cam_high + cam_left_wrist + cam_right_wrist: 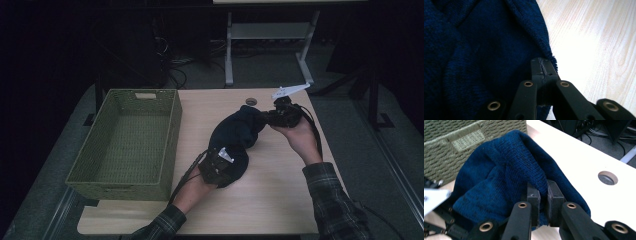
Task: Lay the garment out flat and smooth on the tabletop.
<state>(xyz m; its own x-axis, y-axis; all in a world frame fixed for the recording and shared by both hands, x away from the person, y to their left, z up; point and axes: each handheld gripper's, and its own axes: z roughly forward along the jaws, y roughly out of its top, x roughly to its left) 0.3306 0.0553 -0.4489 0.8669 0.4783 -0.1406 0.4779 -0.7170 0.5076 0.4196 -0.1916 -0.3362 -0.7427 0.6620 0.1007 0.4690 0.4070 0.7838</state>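
While grippers hold the hat [235, 137], a basket [100, 170] sits beside.

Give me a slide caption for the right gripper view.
Right gripper pinching a fold of the dark blue knitted garment above the table, green woven basket behind.

Readable text: none can be made out in any view.
Grey plate [290, 91] on the right gripper: faint dark marks are seen — too small to be read.
Basket [172, 125]: a pale blank patch is seen on its wall — nothing is written on it.
Knit cloth [506, 170]: no label is shown.
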